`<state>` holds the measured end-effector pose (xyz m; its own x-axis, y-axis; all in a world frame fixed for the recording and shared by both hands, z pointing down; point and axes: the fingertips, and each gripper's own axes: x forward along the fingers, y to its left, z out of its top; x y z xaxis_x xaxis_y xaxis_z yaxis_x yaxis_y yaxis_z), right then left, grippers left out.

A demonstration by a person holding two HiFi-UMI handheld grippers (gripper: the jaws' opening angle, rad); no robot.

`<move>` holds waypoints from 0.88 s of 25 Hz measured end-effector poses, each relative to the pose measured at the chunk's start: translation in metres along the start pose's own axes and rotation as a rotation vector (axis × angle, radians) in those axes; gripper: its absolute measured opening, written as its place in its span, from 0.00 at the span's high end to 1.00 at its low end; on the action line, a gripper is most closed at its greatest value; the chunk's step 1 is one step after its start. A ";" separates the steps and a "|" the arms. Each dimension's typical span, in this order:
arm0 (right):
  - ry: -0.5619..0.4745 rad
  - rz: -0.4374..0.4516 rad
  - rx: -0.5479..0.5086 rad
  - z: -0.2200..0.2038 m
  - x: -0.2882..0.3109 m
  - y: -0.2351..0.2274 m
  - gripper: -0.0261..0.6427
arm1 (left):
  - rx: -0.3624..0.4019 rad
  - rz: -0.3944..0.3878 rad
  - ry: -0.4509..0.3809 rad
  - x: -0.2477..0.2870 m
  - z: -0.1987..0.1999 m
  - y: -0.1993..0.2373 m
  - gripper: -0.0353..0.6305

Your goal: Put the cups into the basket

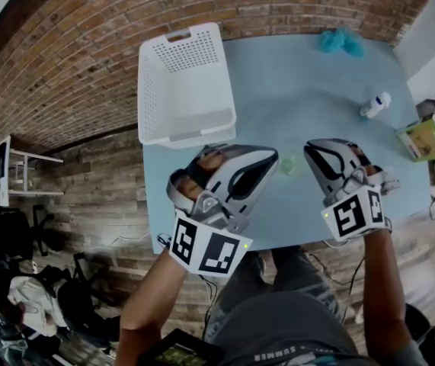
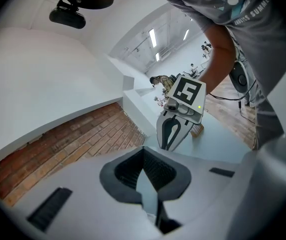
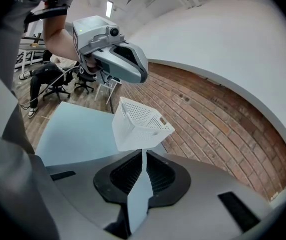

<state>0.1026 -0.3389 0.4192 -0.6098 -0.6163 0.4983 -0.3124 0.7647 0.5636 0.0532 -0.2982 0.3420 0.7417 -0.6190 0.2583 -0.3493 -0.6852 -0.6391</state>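
Observation:
A white perforated basket [image 1: 185, 82] stands empty at the far left of the pale blue table [image 1: 316, 75]; it also shows ahead in the right gripper view [image 3: 140, 123]. A small pale green cup [image 1: 287, 165] sits on the table between my two grippers. My left gripper [image 1: 269, 160] hovers just left of the cup, its jaws together [image 2: 144, 149] and nothing in them. My right gripper [image 1: 314, 151] is just right of the cup, also shut and empty [image 3: 143, 152]. Each gripper sees the other across the table: the right gripper [image 2: 179, 118], the left gripper [image 3: 113, 59].
A teal bundle [image 1: 340, 40] lies at the table's far edge. A white bottle [image 1: 375, 105] lies on its side at the right, and a green box [image 1: 424, 138] sits at the right edge. A brick wall runs behind the table.

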 end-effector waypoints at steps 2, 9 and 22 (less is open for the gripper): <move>0.003 0.020 -0.001 -0.008 0.009 0.002 0.93 | 0.012 -0.005 0.017 0.005 -0.007 -0.001 0.95; 0.103 0.143 -0.048 -0.047 0.044 0.021 0.81 | 0.049 -0.028 0.067 0.025 -0.025 -0.008 0.95; 0.246 0.310 -0.064 -0.102 0.085 0.042 0.75 | 0.050 -0.043 0.100 0.048 -0.044 -0.020 0.95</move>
<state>0.1114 -0.3781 0.5527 -0.4733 -0.3906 0.7896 -0.0903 0.9131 0.3975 0.0703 -0.3310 0.3986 0.6936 -0.6263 0.3559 -0.2872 -0.6936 -0.6607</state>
